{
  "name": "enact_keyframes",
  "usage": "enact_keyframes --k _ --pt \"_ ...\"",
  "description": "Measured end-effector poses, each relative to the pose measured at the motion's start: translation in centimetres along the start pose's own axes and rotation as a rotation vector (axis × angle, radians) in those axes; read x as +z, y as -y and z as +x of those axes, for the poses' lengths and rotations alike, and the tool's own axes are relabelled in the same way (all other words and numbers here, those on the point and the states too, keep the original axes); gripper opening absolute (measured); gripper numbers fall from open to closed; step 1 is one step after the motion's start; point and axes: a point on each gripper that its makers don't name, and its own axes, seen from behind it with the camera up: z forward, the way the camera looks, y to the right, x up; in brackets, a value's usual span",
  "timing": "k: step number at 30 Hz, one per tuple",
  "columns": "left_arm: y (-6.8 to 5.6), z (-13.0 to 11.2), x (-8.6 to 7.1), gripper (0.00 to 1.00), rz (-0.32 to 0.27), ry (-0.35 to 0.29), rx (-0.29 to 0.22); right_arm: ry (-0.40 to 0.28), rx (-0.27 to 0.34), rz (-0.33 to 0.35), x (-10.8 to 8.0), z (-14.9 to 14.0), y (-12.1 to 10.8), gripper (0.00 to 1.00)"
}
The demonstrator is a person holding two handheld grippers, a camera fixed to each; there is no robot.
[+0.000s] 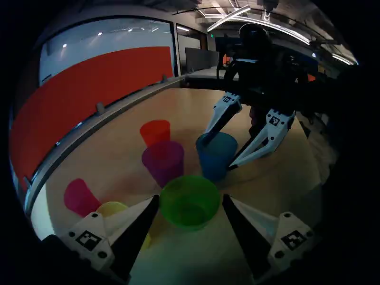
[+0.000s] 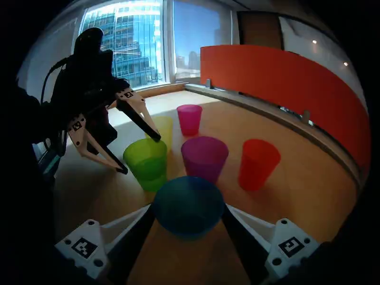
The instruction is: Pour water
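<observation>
Wooden tabletop (image 1: 109, 156), lower centre: left gripper (image 1: 187, 199) straddles the green cup (image 1: 190, 209), right gripper (image 2: 188, 206) the blue cup (image 2: 187, 213), both upright, mouths up; clamped or not, we cannot tell. Behind crowd the purple cup (image 1: 164, 161) and red cup (image 1: 155, 132).

A high-rise office: a long wooden worktop (image 2: 304, 190) with an orange divider panel (image 2: 285, 80), strip ceiling lights (image 1: 266, 21), and windows (image 2: 156, 42) facing glass towers.

The right gripper (image 2: 187, 208) is nearest, its fingers (image 2: 137, 228) close on either side of the blue cup (image 2: 187, 199); whether they press on it is unclear. Farther off on the wooden table (image 2: 294, 190) stand the purple cup (image 2: 204, 156) and, to its right, the red cup (image 2: 256, 164). At the left, the left gripper (image 2: 141, 155) straddles the green cup (image 2: 146, 166), with the yellow cup (image 2: 165, 124) and pink cup (image 2: 189, 118) beyond.
</observation>
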Motion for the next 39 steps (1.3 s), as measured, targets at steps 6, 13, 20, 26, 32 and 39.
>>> enact_keyframes --k 6,13,20,26,32,39 --pt "-0.1 0.0 -0.4 0.99 0.011 -0.003 0.003 -0.007 0.009 -0.012 -0.9 -0.1 0.0 1.00" --pt "0.2 0.1 -1.1 0.99 0.036 -0.009 0.017 -0.013 0.021 -0.038 -2.3 -0.6 0.0 1.00" --pt "-0.2 0.8 -2.1 0.99 0.053 -0.035 0.022 -0.023 0.035 -0.061 -3.7 -1.0 0.2 1.00" --pt "-0.9 1.8 -3.4 0.99 0.067 -0.068 0.019 -0.044 0.040 -0.087 -5.0 -0.8 0.2 1.00" --pt "-1.1 2.3 -4.5 0.99 0.092 -0.099 0.001 -0.067 0.046 -0.108 -6.1 -0.7 0.6 1.00" --pt "-0.5 2.6 -6.1 0.99 0.147 -0.139 -0.041 -0.104 0.055 -0.143 -7.2 0.0 0.5 1.00"
